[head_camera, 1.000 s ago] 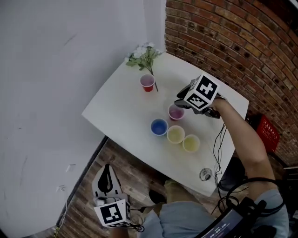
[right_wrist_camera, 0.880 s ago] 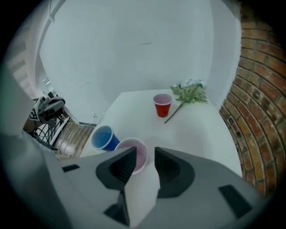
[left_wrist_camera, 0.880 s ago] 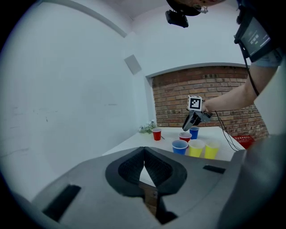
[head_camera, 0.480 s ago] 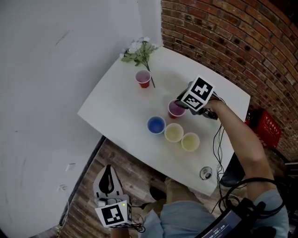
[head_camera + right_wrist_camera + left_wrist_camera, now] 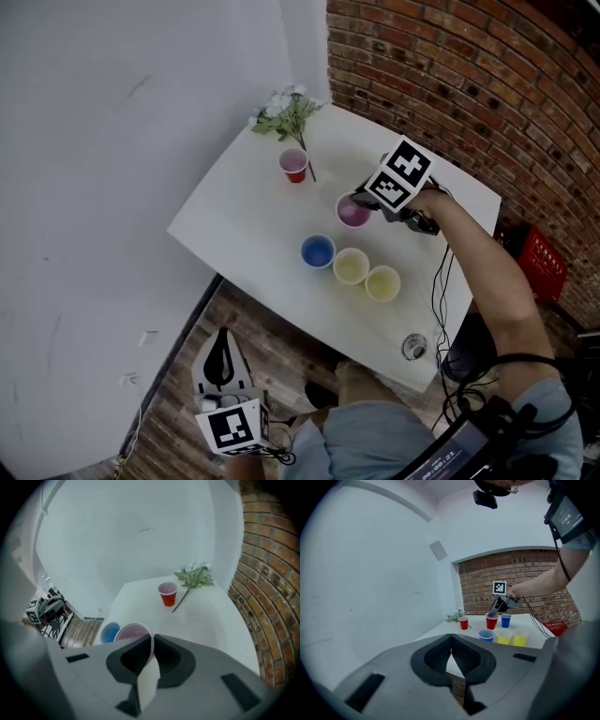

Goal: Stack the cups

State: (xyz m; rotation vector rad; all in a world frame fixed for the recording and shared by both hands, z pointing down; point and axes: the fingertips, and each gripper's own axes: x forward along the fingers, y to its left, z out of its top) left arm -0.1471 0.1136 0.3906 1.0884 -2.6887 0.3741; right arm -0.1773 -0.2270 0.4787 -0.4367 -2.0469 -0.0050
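Note:
My right gripper point(image 5: 152, 641) is shut on the rim wall of a red cup point(image 5: 132, 633); its jaws have just been closing with that wall between them. From the head camera, that red cup point(image 5: 353, 211) sits mid-table under the right gripper point(image 5: 368, 208). A blue cup point(image 5: 318, 251) and two yellow cups point(image 5: 352, 266) point(image 5: 382, 282) stand in a row nearer me. A second red cup point(image 5: 293, 165) stands farther off. My left gripper point(image 5: 230, 427) hangs low off the table's near edge; in the left gripper view it point(image 5: 451, 639) is shut, with nothing between its pads.
A sprig of white flowers point(image 5: 289, 109) lies at the table's far corner by the brick wall point(image 5: 450, 84). A small round metal object point(image 5: 413, 351) sits near the table's front edge. A further blue cup point(image 5: 505, 619) shows beyond the held cup in the left gripper view.
The right gripper has settled onto the red cup's rim and closed on it. The left gripper has stayed where it was.

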